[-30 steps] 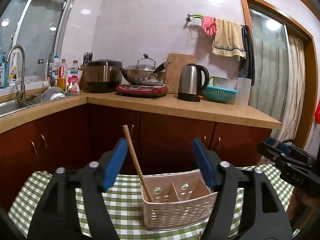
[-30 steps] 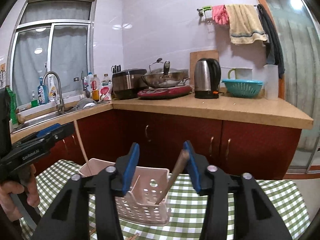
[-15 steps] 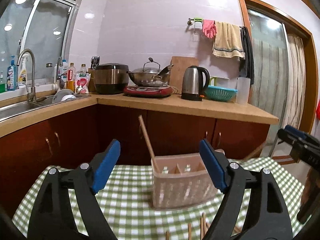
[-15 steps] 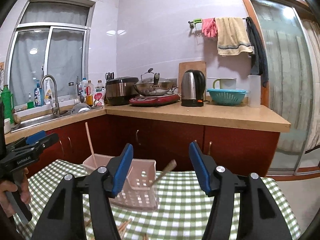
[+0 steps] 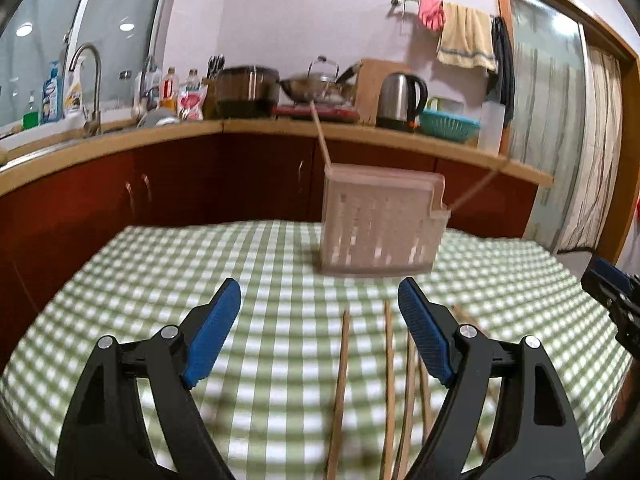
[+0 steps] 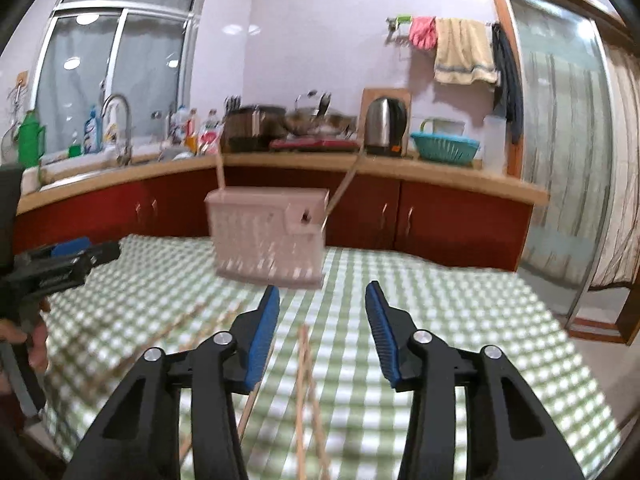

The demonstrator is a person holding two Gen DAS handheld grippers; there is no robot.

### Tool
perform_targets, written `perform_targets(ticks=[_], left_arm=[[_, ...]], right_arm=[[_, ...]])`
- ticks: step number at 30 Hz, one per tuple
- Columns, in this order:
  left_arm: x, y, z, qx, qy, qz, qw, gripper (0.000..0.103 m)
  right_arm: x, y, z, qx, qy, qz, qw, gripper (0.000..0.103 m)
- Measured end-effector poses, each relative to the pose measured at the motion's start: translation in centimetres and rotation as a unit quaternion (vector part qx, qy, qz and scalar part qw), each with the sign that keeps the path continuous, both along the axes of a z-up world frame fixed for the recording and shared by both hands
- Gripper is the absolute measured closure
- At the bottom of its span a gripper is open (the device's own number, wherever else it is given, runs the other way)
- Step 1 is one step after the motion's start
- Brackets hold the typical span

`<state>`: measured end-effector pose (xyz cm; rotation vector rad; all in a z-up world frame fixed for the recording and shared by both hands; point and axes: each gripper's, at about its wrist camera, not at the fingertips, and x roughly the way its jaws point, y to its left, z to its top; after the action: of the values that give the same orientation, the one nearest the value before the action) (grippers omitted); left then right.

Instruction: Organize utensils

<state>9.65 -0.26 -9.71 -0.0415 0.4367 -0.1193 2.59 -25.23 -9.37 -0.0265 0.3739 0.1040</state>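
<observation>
A pale pink slotted utensil basket stands on the green checked tablecloth. Two wooden chopsticks lean out of it, one at its left end and one at its right end. Several loose chopsticks lie on the cloth in front of the basket. My left gripper hovers open over them, short of the basket, holding nothing. My right gripper is open with its jaws closing, and nothing is between the pads. The left gripper also shows at the left edge of the right wrist view, held by a hand.
Behind the table runs a counter on red cabinets, with a kettle, a wok, a rice cooker, a teal colander and a sink with a tap. A glass door is at the right.
Both grippers have drawn back from the basket and sunk toward the cloth, bringing the loose chopsticks into view. The chopstick once between my right jaws now leans in the basket. The right jaws have narrowed.
</observation>
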Motion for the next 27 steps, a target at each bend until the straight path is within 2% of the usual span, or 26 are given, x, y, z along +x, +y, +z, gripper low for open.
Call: perform_targets(ticks=[5,8,10,14,20,23,27], left_arm=[[-2.5,0.3,-2.9,0.013,0.034,0.001,0.9993,0.025],[-3.7,0.4,-4.4,0.017,0.051,0.002,0.9985,0.027],[-4.4,0.6,-5.6,0.019,0.067,0.004,0.9975,0.030],[-4.9,0.7,-7.2,0.019,0.090,0.005,0.9958,0.034],[-5.1,0.6,-7.6,0.024,0.095,0.003,0.9951,0.037],[-5.1,0.6,-7.8,0.025,0.102,0.002,0.9944,0.040],[-5.1,0.7,-8.3,0.026,0.118,0.002,0.9927,0.045]], right_arm=[[-2.3,0.2,-3.8,-0.001,0.042,0.017,0.999,0.069],[-3.1,0.2,-5.7,0.000,0.065,0.024,0.998,0.079],[-3.4,0.0,-6.7,0.004,0.077,0.027,0.997,0.082],[-3.7,-0.2,-7.9,0.008,0.087,0.026,0.996,0.084],[-3.5,-0.5,-9.8,0.005,0.115,0.021,0.993,0.089],[-3.5,-0.6,-9.8,0.009,0.118,0.022,0.993,0.095],[-3.5,-0.6,-9.8,0.006,0.119,0.024,0.993,0.096]])
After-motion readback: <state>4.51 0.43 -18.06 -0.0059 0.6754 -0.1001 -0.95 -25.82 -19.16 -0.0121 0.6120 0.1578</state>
